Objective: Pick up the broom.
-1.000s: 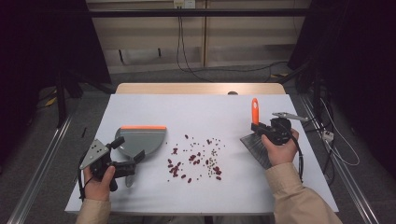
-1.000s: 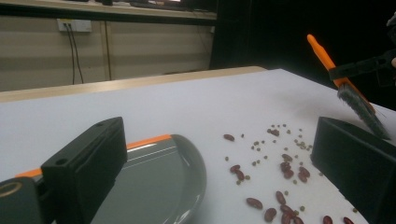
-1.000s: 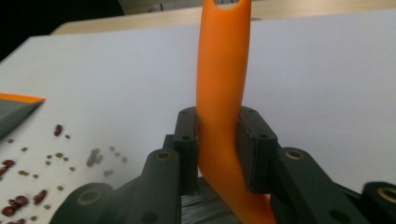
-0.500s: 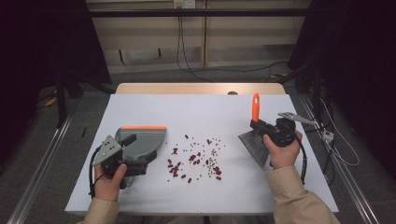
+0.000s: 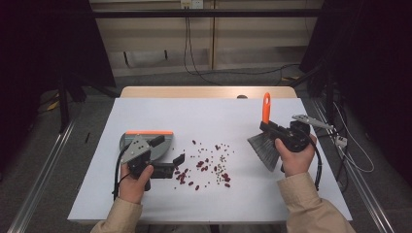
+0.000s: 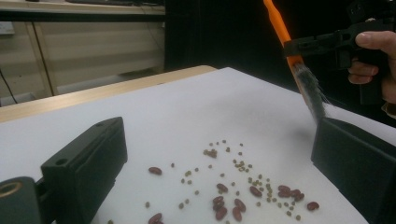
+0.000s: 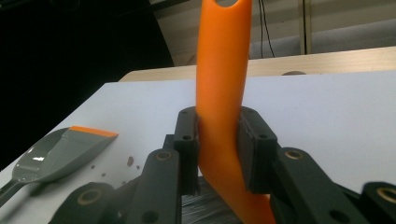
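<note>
No writing or brand can be read anywhere. At the left, the left gripper (image 5: pixel 167 151) stands open and empty over the grey dustpan (image 5: pixel 130 141), partly hiding it. Right of the scattered beans (image 5: pixel 206 165), the right gripper (image 5: pixel 268 129) is clamped on the orange brush (image 5: pixel 265 108) handle, its bristles against the white table (image 5: pixel 204 114).

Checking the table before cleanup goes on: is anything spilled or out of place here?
Yes. Red beans and smaller greenish ones lie scattered loose on the white table, between the grey dustpan and the brush that the right gripper holds. Nothing else looks odd.
</note>
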{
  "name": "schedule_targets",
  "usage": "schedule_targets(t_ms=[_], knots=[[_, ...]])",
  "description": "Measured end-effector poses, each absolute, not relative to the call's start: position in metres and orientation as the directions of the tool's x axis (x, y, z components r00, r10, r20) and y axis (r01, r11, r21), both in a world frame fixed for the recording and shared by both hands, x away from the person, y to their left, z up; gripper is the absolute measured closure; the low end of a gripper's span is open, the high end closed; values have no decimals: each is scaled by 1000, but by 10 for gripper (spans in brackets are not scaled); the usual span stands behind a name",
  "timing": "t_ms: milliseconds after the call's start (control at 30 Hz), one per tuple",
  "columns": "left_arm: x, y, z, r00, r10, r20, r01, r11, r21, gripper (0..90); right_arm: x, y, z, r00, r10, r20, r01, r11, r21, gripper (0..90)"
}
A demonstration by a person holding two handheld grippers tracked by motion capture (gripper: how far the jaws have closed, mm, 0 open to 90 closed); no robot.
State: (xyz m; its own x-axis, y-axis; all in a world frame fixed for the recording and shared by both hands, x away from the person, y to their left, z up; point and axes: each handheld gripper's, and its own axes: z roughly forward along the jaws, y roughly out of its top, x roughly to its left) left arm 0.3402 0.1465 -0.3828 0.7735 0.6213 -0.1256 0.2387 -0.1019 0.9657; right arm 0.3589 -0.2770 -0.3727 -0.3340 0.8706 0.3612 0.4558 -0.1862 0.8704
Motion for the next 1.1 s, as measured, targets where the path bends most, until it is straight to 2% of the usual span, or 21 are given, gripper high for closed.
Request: schedule_targets(t_ms=[1100], knots=[[370, 74, -371, 835, 517, -188, 292, -127, 948, 56, 371, -197, -354, -470, 810, 350, 406, -153, 901, 719]])
